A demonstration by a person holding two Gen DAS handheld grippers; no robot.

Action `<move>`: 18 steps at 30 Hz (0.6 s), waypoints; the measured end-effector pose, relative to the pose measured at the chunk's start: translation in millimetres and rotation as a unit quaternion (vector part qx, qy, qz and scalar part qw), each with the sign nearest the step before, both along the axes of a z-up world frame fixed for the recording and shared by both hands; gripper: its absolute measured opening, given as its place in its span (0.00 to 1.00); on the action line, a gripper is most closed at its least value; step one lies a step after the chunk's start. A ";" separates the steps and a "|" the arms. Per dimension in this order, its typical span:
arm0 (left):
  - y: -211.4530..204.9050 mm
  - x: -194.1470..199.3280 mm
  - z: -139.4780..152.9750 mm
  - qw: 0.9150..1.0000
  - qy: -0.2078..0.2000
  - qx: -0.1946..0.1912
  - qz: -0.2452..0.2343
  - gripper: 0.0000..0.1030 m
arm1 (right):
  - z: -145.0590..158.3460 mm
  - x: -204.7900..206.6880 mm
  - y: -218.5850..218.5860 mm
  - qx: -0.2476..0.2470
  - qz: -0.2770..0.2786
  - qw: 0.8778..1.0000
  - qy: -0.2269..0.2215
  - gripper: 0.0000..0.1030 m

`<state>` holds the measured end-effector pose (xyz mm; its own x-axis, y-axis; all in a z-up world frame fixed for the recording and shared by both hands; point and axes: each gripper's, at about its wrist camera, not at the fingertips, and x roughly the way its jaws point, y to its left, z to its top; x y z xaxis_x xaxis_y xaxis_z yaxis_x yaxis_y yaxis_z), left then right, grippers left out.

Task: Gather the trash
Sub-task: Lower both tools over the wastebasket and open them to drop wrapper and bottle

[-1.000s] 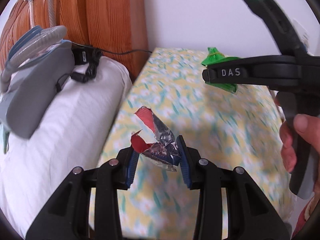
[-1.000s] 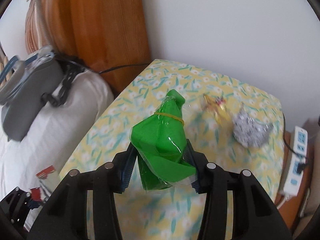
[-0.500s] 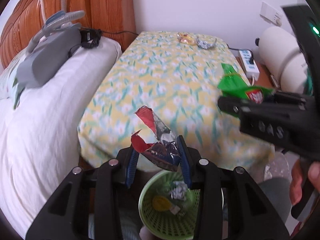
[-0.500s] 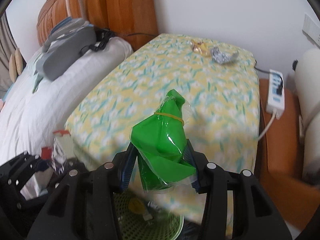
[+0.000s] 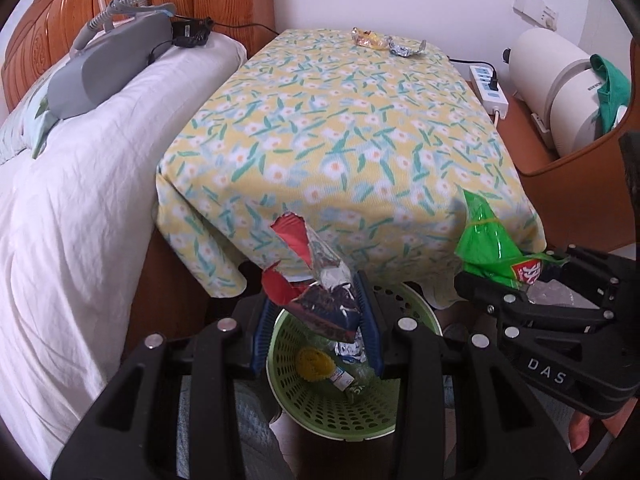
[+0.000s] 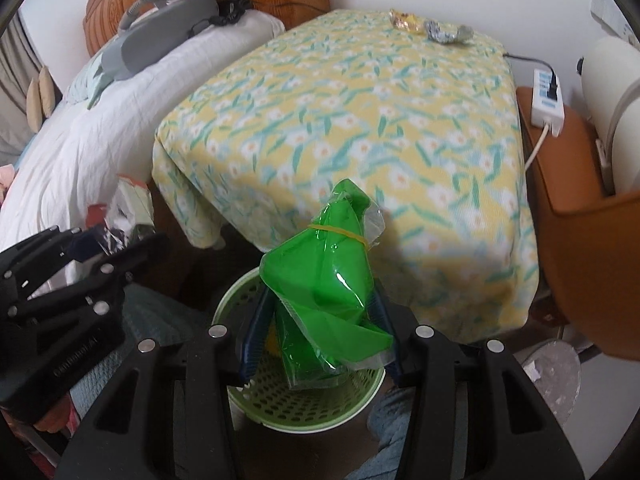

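My left gripper (image 5: 314, 304) is shut on a crumpled red and silver wrapper (image 5: 326, 268) and hangs over the green perforated basket (image 5: 340, 412) on the floor, which holds several scraps. My right gripper (image 6: 320, 304) is shut on a green plastic bag (image 6: 328, 248) bound with a rubber band, also above the basket (image 6: 304, 404). Each gripper appears in the other's view: the right one (image 5: 516, 280) low on the right, the left one (image 6: 100, 248) on the left. A gold wrapper (image 5: 366, 37) and a foil ball (image 5: 404, 47) lie at the far end of the flowered table (image 5: 340, 140).
A bed with a white cover (image 5: 72, 220) and a grey case (image 5: 108, 68) runs along the left. A power strip (image 5: 490, 86), a white appliance (image 5: 560, 80) and a brown curved seat (image 6: 580, 184) stand to the right. A silver-lidded bin (image 6: 552, 364) sits by the basket.
Both grippers have pulled back from over the table past its near edge and sunk a little. The green basket has come into view beneath them. Both still hold their trash.
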<state>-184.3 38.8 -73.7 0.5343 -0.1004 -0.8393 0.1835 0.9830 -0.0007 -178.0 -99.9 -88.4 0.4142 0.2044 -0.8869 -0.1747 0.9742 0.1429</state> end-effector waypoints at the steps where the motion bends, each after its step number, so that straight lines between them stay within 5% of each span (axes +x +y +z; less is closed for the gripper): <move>1: 0.1 -1.0 -1.2 1.000 0.001 0.000 0.000 0.36 | -4.1 -3.0 0.9 -0.001 0.000 1.000 0.004 0.48; 15: 3.8 -4.0 -15.5 1.000 0.015 0.007 0.002 0.36 | -70.6 -20.1 25.2 -0.031 0.034 0.996 0.072 0.48; 18: 4.7 -3.9 -18.2 1.000 0.020 0.006 0.004 0.36 | -71.6 -21.3 24.6 -0.031 0.032 0.996 0.074 0.58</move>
<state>-188.2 43.4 -91.9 0.5017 -0.0865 -0.8607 0.1761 0.9844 0.0037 -199.2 -75.3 -160.0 0.2663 0.1683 -0.9491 -0.2184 0.9696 0.1106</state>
